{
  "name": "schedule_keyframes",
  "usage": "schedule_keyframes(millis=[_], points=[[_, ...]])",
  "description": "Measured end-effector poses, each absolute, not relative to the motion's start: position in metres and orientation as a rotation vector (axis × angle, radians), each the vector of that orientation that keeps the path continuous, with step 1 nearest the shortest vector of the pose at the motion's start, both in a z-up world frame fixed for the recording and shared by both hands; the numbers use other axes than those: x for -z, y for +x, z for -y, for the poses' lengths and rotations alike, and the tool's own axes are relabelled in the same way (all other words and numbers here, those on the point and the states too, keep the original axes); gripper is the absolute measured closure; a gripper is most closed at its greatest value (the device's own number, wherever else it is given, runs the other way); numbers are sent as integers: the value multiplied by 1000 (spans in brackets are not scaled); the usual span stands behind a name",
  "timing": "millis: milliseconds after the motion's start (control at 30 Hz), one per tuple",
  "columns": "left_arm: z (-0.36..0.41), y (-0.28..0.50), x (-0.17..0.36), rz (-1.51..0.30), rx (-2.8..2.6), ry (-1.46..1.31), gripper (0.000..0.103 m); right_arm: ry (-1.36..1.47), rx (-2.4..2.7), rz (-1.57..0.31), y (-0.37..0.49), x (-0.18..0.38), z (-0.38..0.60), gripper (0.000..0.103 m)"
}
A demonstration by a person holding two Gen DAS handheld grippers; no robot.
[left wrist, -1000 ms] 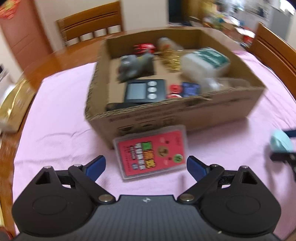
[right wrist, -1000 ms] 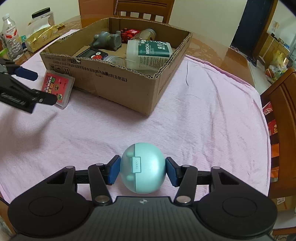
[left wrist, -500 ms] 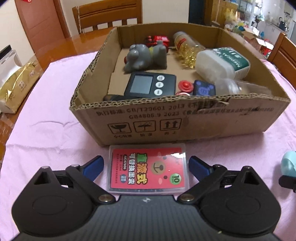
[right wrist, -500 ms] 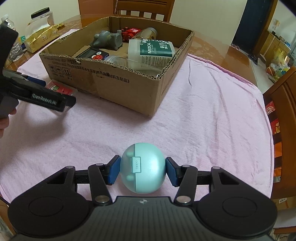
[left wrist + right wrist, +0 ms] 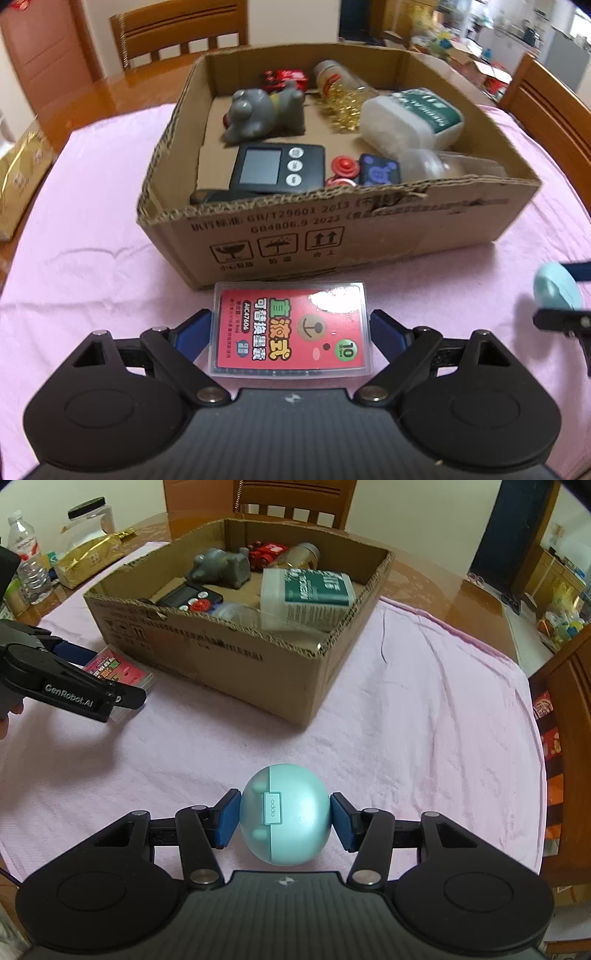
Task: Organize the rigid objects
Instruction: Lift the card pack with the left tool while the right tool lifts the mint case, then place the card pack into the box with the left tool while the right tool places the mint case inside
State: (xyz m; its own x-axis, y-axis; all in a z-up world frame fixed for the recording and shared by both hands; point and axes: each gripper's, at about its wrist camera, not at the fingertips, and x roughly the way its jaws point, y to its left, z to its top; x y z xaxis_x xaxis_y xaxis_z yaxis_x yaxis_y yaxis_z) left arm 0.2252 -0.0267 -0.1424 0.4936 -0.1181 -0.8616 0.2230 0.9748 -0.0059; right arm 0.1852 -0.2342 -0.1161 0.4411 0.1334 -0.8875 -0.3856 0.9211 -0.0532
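Observation:
A red refill case in clear plastic (image 5: 288, 317) lies flat on the pink cloth, just in front of the cardboard box (image 5: 332, 236). My left gripper (image 5: 291, 332) straddles it with its jaws closing, and both blue pads meet the case's long sides. In the right wrist view the same case (image 5: 114, 666) shows beside the left gripper (image 5: 110, 686). My right gripper (image 5: 284, 819) is shut on a round teal earbud case (image 5: 284, 812), held low over the cloth. That earbud case (image 5: 556, 290) also shows at the right edge of the left wrist view.
The box (image 5: 229, 653) holds a grey animal figure (image 5: 258, 114), a black timer (image 5: 277, 170), a white bottle (image 5: 410, 118), a red toy car and several small items. A gold bag (image 5: 88, 559) and water bottle (image 5: 31, 572) stand far left. Wooden chairs ring the table.
The left gripper swung square to the red case, came down over it, and its jaws narrowed onto its sides. The right gripper and the teal case stayed still.

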Motion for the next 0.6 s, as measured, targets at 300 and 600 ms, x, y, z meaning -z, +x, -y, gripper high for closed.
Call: schedule_keyframes(millis=[300,600], points=[[24,213,100,-1035,336,192,13,-252,-395,-1048,192,87,231,45],[31,225,40,-936,418,235,13,-291,-487,-956,210,45,219,45]])
